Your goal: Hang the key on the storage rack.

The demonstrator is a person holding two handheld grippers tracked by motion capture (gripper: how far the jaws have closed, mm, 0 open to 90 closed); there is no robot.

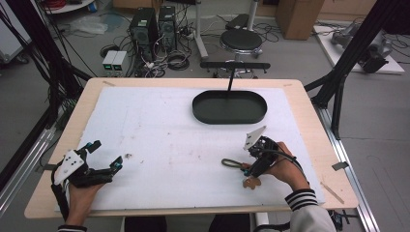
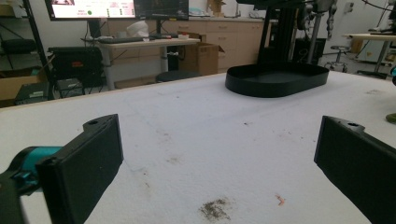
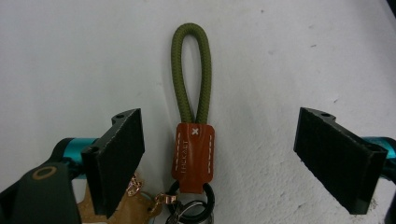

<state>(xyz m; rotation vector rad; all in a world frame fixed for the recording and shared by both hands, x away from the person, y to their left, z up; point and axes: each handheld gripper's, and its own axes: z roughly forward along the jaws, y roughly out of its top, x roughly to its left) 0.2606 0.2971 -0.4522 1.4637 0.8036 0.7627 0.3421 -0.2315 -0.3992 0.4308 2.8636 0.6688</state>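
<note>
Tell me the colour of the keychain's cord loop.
Olive green cord loop, clearest in the right gripper view.

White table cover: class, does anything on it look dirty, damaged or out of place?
Yes. The white table cover carries a dark gritty smudge and a small reddish fleck near the left gripper. The keyring lies straight and looks undamaged.
</note>
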